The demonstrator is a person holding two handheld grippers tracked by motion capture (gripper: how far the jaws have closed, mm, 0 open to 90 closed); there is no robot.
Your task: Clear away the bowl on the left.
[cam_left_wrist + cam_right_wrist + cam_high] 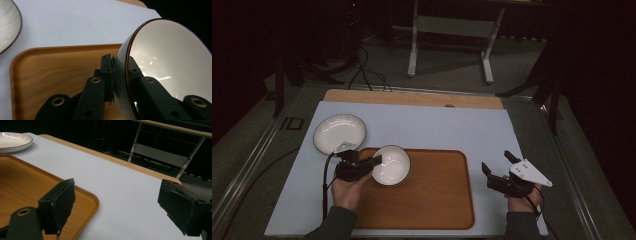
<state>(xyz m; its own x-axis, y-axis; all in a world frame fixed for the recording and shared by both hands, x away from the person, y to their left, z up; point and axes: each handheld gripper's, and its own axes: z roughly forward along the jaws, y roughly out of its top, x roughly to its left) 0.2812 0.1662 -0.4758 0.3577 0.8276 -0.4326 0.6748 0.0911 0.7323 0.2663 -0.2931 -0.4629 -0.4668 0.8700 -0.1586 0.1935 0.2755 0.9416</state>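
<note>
- While the left gripper (371,163) clamps the rim of a white bowl (391,164), one jaw sits inside the bowl and the other against its outer wall, as the left gripper view shows.
- That bowl (165,65) is tilted in this grip, its opening turned partly sideways, and it sits over the near-left part of the wooden tray (432,200).
- From the high view I cannot tell whether the bowl's base touches the tray or is lifted off it.
- A white plate (339,133) with a dark rim lies on the pale mat (437,125), just beyond the tray's left corner and apart from the bowl.
- The tray itself rests on the mat, toward the person's side of the table.
- The right gripper (498,165) hovers just past the tray's right edge with its jaws spread wide and nothing between them.
- Seen from the right gripper view, the jaws frame bare mat (120,195), with the tray's corner (30,182) beside one jaw and the plate (13,141) far off.
- A hand (346,192) holds the left gripper from below, and the other hand (523,202) holds the right one.
</note>
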